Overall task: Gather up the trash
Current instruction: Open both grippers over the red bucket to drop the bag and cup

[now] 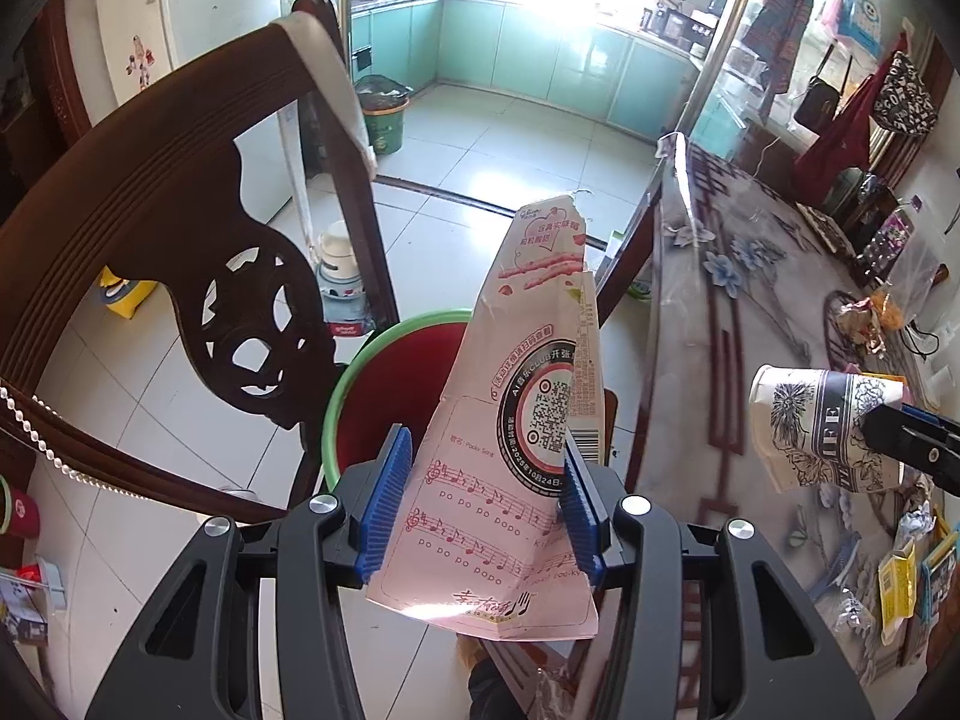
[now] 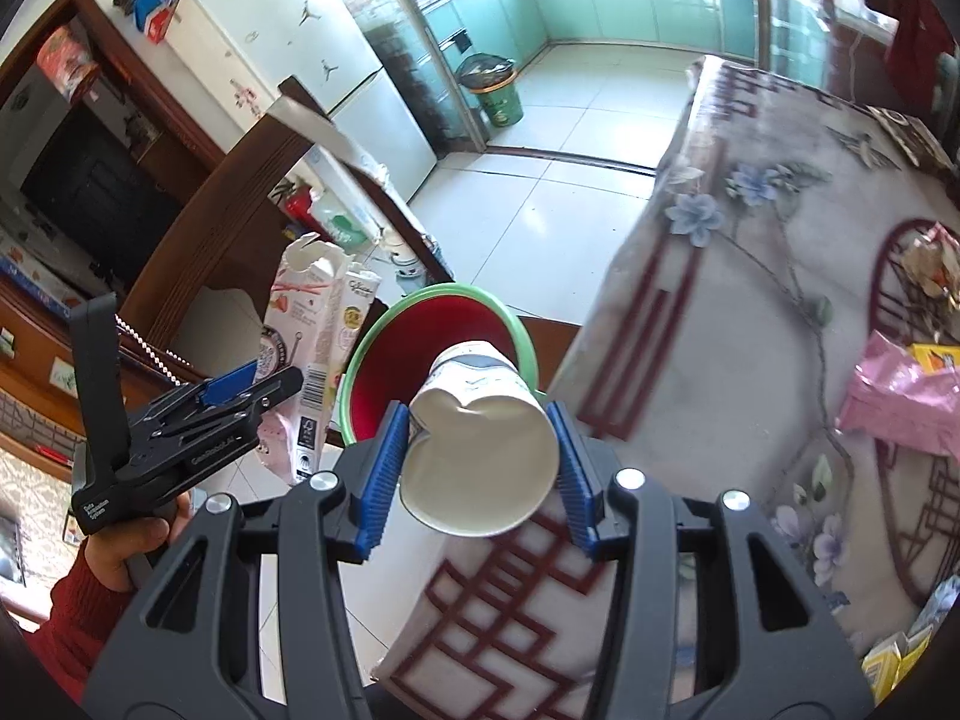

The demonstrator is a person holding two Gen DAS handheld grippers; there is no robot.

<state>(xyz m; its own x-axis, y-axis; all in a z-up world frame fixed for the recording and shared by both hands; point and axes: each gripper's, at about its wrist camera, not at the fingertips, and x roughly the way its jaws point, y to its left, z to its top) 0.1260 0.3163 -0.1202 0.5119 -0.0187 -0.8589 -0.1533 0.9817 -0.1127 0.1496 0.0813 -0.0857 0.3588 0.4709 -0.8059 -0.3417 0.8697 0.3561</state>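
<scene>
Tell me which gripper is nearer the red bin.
Hard to call. Left gripper, holding the box, and right gripper, holding the cup, both sit just short of the bin.

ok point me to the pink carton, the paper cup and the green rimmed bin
pink carton [image 1: 510,480], left wrist view, on its printed music-note face between the pads.
paper cup [image 2: 480,462], right wrist view, on the white inside of its dented mouth.
green rimmed bin [image 2: 384,336], right wrist view, on the left of its green rim.
</scene>
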